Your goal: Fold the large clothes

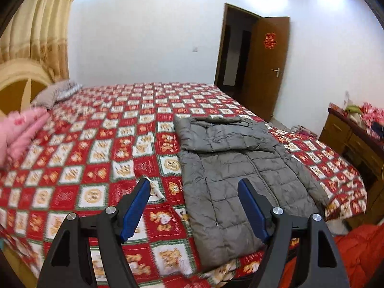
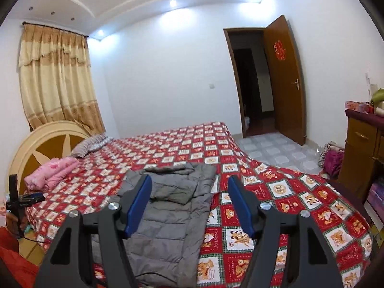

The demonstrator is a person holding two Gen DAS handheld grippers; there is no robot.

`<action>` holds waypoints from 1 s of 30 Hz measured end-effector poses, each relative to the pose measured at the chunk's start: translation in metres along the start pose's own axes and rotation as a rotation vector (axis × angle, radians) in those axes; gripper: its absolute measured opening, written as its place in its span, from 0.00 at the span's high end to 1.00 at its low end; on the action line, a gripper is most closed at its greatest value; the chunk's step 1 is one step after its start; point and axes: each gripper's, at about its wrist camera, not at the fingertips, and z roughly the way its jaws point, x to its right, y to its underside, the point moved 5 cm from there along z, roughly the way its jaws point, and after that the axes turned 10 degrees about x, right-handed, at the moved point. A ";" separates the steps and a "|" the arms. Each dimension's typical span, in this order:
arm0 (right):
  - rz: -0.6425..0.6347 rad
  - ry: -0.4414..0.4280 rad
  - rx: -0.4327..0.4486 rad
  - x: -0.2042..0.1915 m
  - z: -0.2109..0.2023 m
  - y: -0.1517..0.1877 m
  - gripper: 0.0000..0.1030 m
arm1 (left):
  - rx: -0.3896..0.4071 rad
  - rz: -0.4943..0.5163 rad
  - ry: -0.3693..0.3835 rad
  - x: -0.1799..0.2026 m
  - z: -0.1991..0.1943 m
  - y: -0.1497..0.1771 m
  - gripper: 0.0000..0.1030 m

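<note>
Both grippers fill the foreground of their own views: the left gripper (image 1: 194,187) and the right gripper (image 2: 189,183), each with two blue-padded fingers (image 1: 136,206) spread wide apart, gripping nothing and touching nothing. Each hangs above the near edge of the bed.

One bed (image 1: 100,144) takes up most of the room, covered by a single red-and-white checked spread with bear prints. On it lies one grey puffer jacket (image 1: 235,168), flat, front up with its zip showing, its upper part folded down over the body; it sits toward the near right part of the bed in the left wrist view and runs off the near edge.

One open brown door (image 2: 283,79) stands in the far wall, with one red paper emblem on it. One beige curtain (image 2: 57,76) hangs behind the round headboard. One wooden dresser (image 2: 362,148) stands at the right. One pink folded blanket (image 2: 51,172) and one grey pillow (image 2: 91,144) lie at the head end, near each other.
</note>
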 end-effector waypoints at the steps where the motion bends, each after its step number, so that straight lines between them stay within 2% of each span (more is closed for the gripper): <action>1: 0.004 -0.007 0.008 -0.003 -0.008 -0.004 0.33 | 0.017 0.017 -0.001 0.001 -0.012 -0.004 0.27; 3: 0.006 -0.008 0.027 -0.006 -0.023 -0.015 0.32 | 0.043 0.039 -0.009 0.001 -0.032 -0.010 0.24; 4: 0.003 -0.006 0.030 -0.008 -0.029 -0.018 0.29 | 0.049 0.046 -0.015 0.001 -0.037 -0.010 0.17; 5: 0.001 -0.003 0.027 -0.008 -0.031 -0.016 0.21 | 0.060 0.058 -0.023 0.002 -0.044 -0.009 0.14; 6: -0.003 -0.002 0.018 -0.009 -0.031 -0.014 0.14 | 0.071 0.063 -0.023 0.002 -0.046 -0.008 0.12; 9: 0.002 -0.002 -0.048 -0.011 -0.011 0.015 0.09 | 0.077 0.034 0.016 0.006 -0.040 0.011 0.11; 12: 0.028 -0.009 -0.158 -0.012 0.020 0.058 0.09 | 0.021 -0.007 0.056 0.010 -0.013 0.036 0.11; 16: -0.026 0.003 -0.275 -0.019 0.052 0.113 0.09 | -0.114 -0.070 0.083 0.017 0.048 0.076 0.11; 19: -0.042 -0.013 -0.346 -0.021 0.064 0.148 0.09 | -0.190 -0.168 0.140 0.020 0.083 0.108 0.11; 23: -0.082 0.047 -0.449 -0.008 0.079 0.194 0.10 | -0.316 -0.220 0.172 0.026 0.116 0.146 0.11; 27: -0.001 0.072 -0.522 0.010 0.089 0.225 0.11 | -0.356 -0.259 0.222 0.037 0.126 0.164 0.11; 30: -0.008 0.070 -0.583 0.012 0.095 0.244 0.14 | -0.360 -0.234 0.228 0.045 0.129 0.170 0.11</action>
